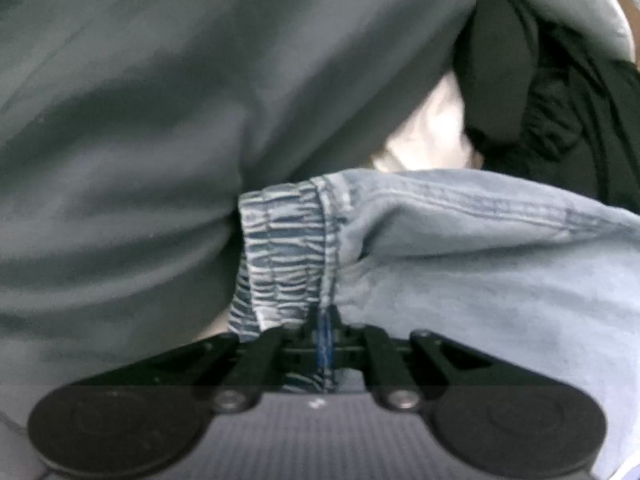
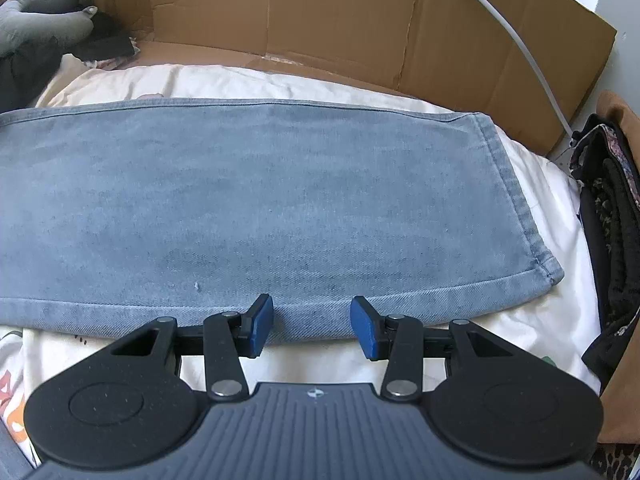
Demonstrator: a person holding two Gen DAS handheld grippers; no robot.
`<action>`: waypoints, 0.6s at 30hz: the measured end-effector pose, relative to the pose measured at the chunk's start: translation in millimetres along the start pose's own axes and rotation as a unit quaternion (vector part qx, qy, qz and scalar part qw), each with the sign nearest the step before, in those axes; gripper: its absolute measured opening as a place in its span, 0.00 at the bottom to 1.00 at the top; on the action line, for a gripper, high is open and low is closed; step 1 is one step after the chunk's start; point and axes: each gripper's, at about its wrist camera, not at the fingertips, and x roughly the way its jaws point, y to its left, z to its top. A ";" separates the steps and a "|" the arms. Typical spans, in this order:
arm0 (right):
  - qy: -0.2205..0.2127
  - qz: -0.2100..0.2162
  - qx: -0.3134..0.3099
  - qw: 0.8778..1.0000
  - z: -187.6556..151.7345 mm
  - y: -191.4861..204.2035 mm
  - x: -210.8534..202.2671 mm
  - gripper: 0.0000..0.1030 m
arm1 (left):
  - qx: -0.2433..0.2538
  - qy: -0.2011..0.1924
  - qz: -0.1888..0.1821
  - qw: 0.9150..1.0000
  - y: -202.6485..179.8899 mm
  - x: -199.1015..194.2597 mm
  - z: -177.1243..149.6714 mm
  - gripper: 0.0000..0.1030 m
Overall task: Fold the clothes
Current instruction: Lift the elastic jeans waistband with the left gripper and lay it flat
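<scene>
Jeans (image 2: 248, 208) lie beside cardboard (image 2: 360, 20), dark clothes (image 2: 612, 208) and grey garment (image 1: 160, 120).

Left view dim, blurred; right bright — edges bowed

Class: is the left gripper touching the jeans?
Touching. The left wrist view shows the left gripper with its jaws shut on the elastic waistband edge of the jeans, the fabric pinched between them.
</scene>
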 end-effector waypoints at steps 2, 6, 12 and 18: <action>-0.002 0.003 0.002 1.000 1.2 0.6 -1.6 0.48 | -0.008 0.003 0.000 1.000 0.3 -2.4 3.1 0.04; -0.013 0.034 -0.002 0.999 4.6 8.0 -10.9 0.49 | 0.013 -0.009 0.007 1.000 -7.2 -27.8 -0.9 0.04; -0.011 0.090 -0.036 0.995 0.8 34.9 -15.0 0.49 | 0.018 -0.014 -0.028 0.999 -3.4 -70.6 -30.5 0.06; 0.013 0.164 -0.051 0.985 -3.7 60.6 -21.6 0.49 | 0.032 0.018 -0.033 0.999 4.2 -51.9 -47.1 0.06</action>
